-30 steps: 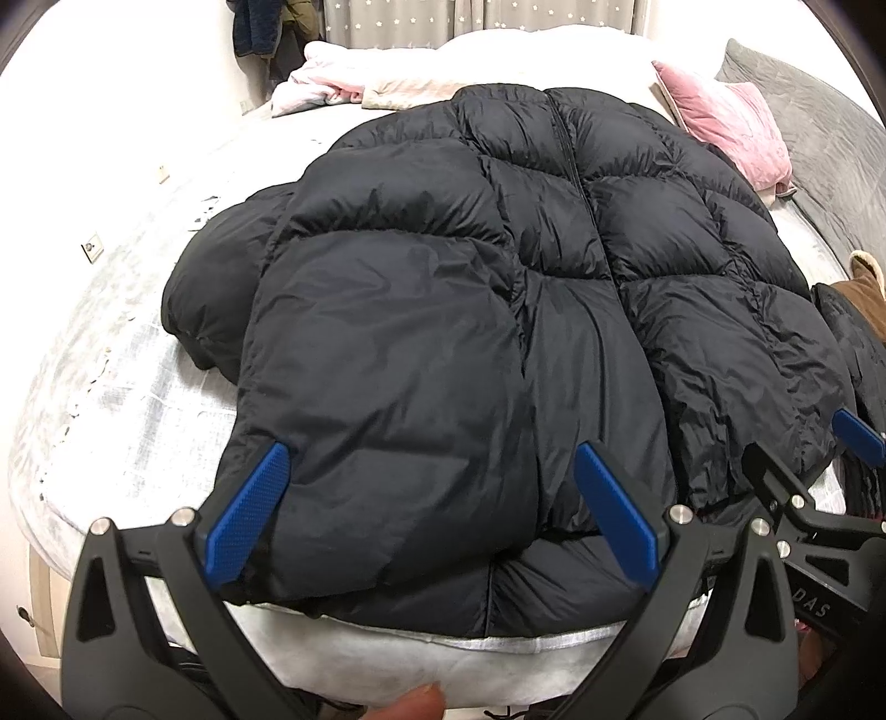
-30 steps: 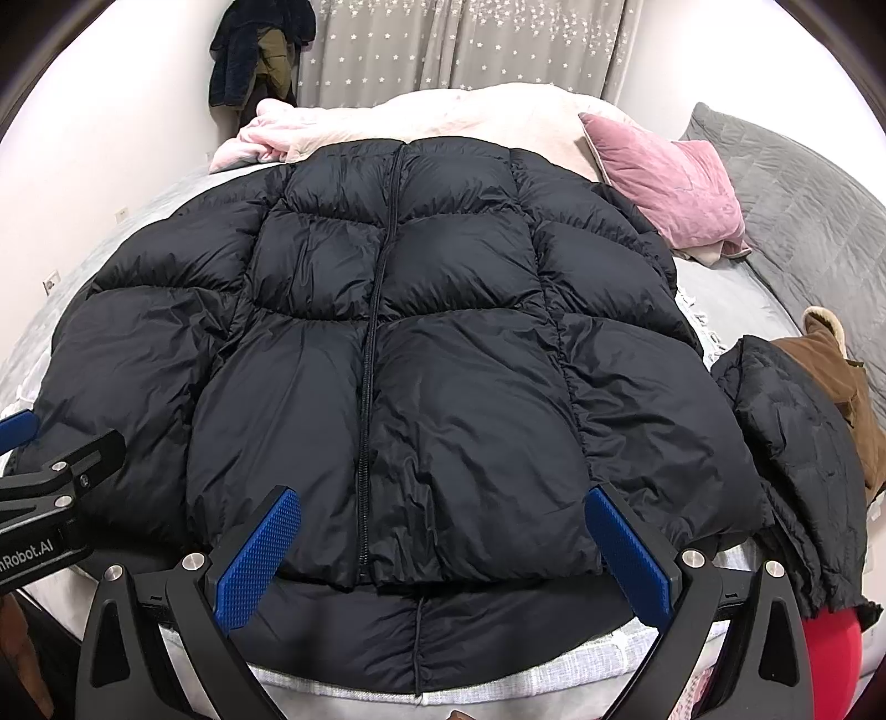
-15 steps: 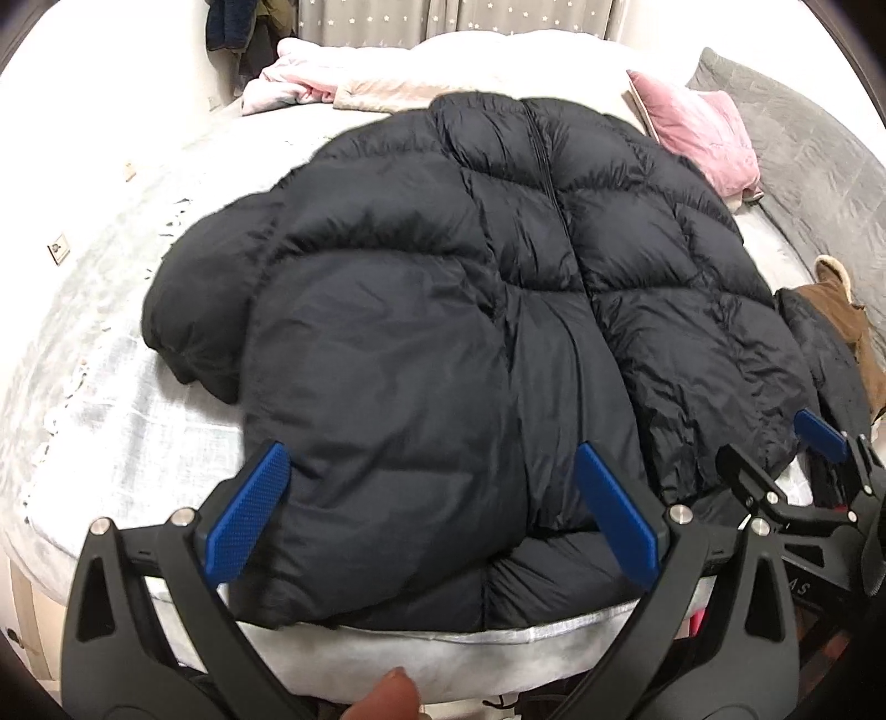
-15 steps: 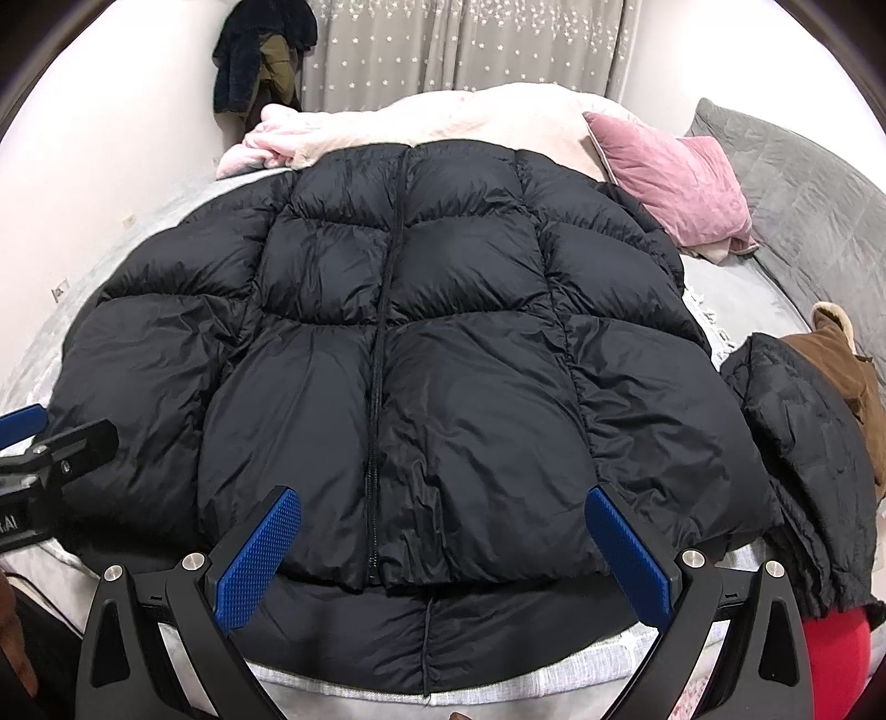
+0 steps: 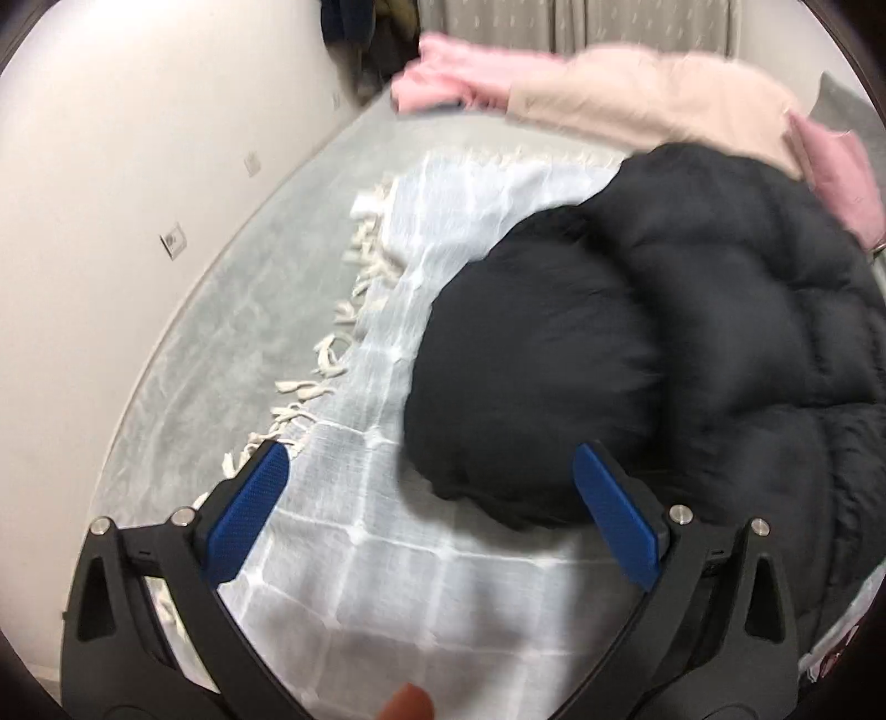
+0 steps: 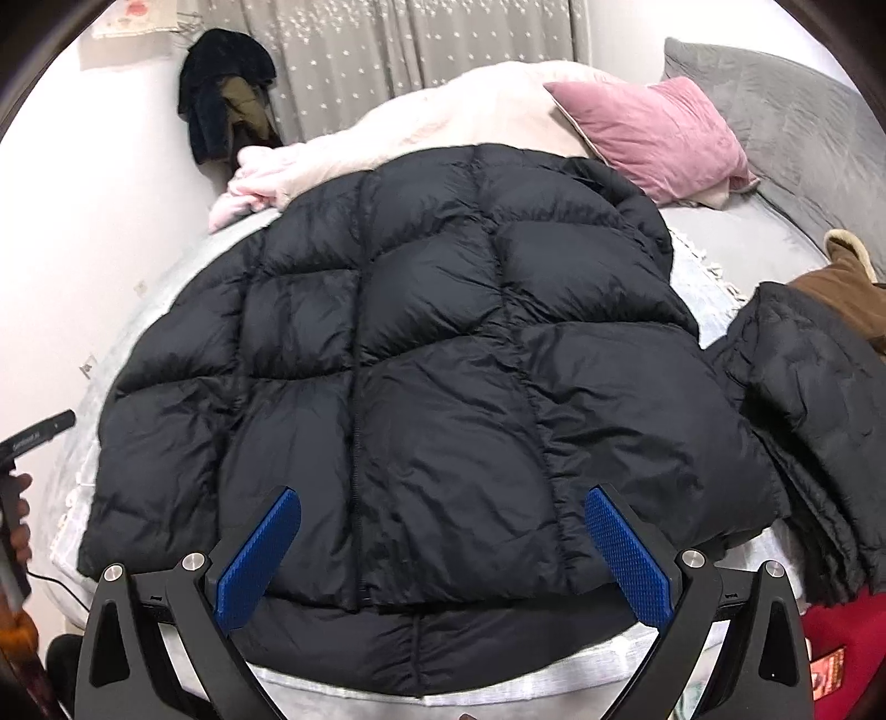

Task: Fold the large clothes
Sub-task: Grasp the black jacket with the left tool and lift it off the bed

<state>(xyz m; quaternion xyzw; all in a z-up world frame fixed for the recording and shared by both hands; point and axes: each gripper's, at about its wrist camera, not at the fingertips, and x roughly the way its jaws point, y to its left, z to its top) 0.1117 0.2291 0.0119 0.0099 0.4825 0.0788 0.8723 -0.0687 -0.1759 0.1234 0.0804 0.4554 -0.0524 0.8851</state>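
Left wrist view, left to right: white wall with a socket plate; grey bed cover; fringed white checked throw; left gripper with blue-padded fingers spread wide, holding nothing, above the throw; rounded sleeve end of the black puffer jacket lying on the throw just beyond the right finger. The view is motion-blurred. A fingertip shows at the bottom edge.

Right wrist view, left to right: part of the left gripper's body at the frame edge; dark clothes hanging by the dotted curtain; black puffer jacket spread flat, front up, zip running down its middle, covering most of the bed; right gripper with fingers wide apart, empty, above the jacket's near hem; pink pillow; grey blanket; a second dark quilted garment beside the jacket, over a brown garment
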